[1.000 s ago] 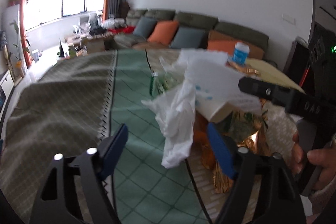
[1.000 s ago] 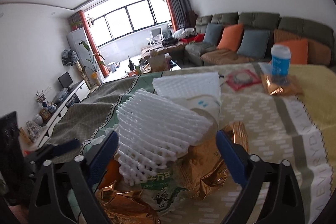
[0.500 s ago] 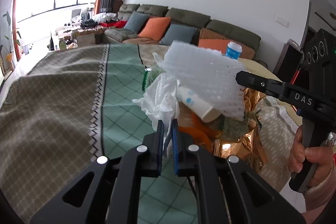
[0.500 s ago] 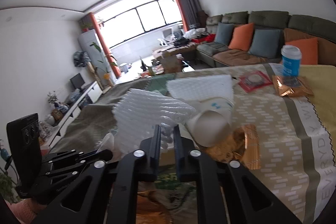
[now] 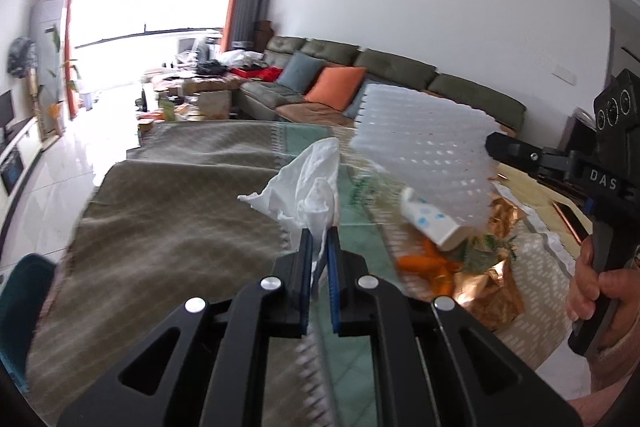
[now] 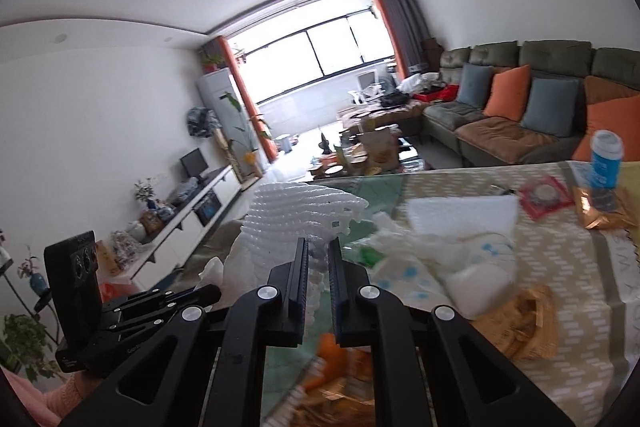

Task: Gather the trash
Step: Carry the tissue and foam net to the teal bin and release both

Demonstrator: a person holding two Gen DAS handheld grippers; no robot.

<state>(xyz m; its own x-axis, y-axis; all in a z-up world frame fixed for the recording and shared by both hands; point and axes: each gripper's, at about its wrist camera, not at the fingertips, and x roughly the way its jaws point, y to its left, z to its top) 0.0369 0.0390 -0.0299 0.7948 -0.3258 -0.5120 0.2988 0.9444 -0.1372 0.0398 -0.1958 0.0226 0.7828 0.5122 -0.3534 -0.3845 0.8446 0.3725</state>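
My left gripper [image 5: 319, 241] is shut on a white plastic bag [image 5: 308, 187] and lifts it above the table. My right gripper [image 6: 319, 255] is shut on a white foam net sleeve [image 6: 296, 215], also in the left wrist view [image 5: 424, 151]. A paper cup with blue dots [image 5: 430, 221], orange scraps [image 5: 424, 261], a green wrapper and gold foil [image 5: 492, 283] hang or lie just below the lifted bag and foam. The right gripper body [image 5: 600, 183] shows at the right of the left wrist view. The left gripper body [image 6: 120, 307] shows at the lower left of the right wrist view.
The table carries a brown, green and beige patterned cloth [image 5: 168, 227]. At its far end stand a blue-and-white cup [image 6: 606, 159], a gold snack bag [image 6: 600, 213] and a red packet [image 6: 544, 195]. A green sofa with cushions [image 6: 520, 103] lies behind. A teal chair [image 5: 24, 291] is at left.
Both grippers went from open to shut, the left on the bag, the right on the foam sleeve. Both have since lifted, and the trash pile has risen and shifted with them.
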